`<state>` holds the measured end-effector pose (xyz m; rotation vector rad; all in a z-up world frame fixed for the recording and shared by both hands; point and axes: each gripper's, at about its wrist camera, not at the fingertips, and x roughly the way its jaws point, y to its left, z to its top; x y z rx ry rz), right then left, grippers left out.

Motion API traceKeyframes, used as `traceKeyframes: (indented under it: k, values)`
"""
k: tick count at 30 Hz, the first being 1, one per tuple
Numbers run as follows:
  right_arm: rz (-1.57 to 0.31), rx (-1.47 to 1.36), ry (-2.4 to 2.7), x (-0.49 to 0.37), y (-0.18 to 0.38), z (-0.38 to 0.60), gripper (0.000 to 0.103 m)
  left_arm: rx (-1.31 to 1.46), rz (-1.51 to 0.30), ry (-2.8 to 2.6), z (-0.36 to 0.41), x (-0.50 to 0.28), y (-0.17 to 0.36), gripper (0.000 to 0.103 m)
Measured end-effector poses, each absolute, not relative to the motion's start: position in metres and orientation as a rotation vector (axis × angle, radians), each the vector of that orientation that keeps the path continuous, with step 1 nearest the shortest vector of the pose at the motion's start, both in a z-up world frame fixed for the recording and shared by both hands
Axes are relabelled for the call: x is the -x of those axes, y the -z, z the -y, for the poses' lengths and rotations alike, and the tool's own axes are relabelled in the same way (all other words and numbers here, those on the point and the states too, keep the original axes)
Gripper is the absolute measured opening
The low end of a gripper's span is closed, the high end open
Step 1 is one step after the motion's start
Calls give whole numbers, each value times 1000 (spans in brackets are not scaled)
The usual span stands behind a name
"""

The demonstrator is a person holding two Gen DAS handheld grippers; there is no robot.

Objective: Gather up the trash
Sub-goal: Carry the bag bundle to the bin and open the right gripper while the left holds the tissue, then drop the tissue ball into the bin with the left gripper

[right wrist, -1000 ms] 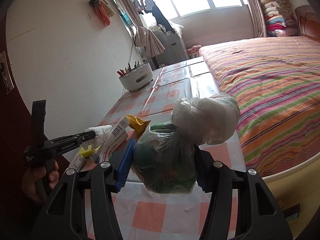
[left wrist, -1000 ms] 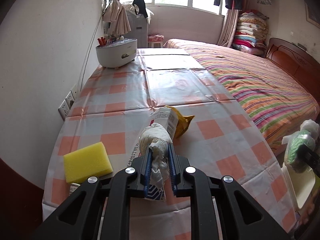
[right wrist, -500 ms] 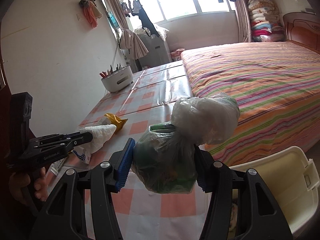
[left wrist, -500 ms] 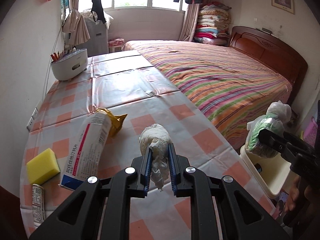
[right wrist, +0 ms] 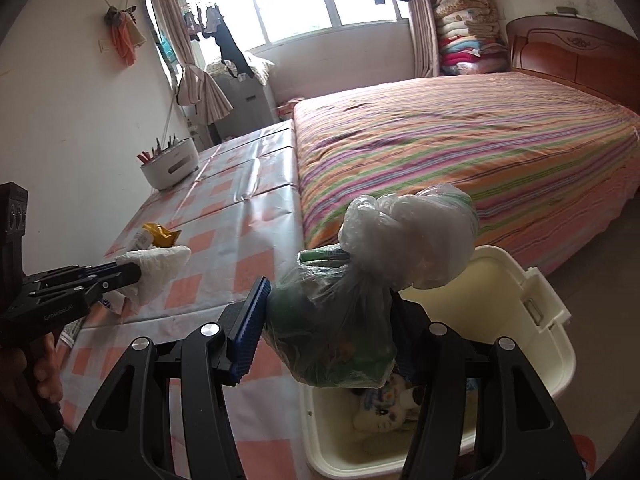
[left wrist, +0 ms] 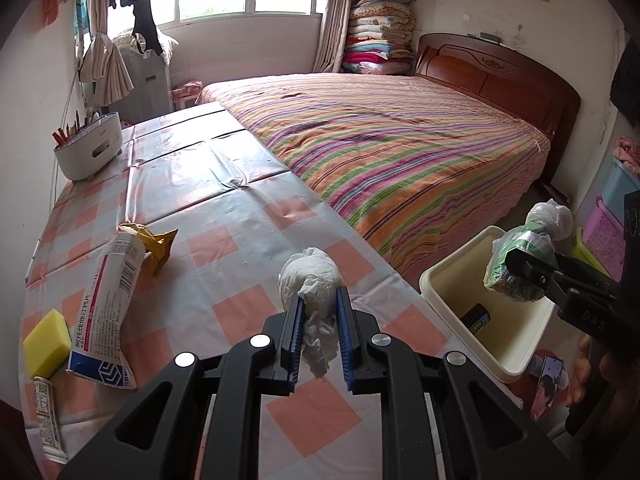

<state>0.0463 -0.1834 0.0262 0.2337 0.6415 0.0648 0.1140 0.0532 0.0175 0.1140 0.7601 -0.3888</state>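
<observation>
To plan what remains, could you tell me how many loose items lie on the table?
4: white carton, yellow wrapper behind it, yellow sponge, small tube at the near edge. None seem hidden.

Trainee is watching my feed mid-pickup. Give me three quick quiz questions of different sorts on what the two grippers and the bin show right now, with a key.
1. True or false: the left gripper is shut on a crumpled white tissue.
2. What does the right gripper hold? A) a yellow sponge B) a knotted plastic bag of trash C) a toothpaste box
3. Fill in: the cream trash bin stands on the floor between the table and the ____.

Key:
1. True.
2. B, the plastic bag, held over the bin.
3. Bed.
</observation>
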Motion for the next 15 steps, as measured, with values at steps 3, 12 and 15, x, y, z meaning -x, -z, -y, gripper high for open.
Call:
traceKeyframes:
  k: [3,12,15]
  values:
    - [-647,-217,-24,-43,-24,190,55,-125,-763,412,-44,-110,-16,16]
    - [-614,-243,15,-38,-34,196,66,-153,-764,482,-14,-100,-16,16]
    - [-564,-318,24,-32,-43,211,66,-152,-774,510,-4,-98,-17,16]
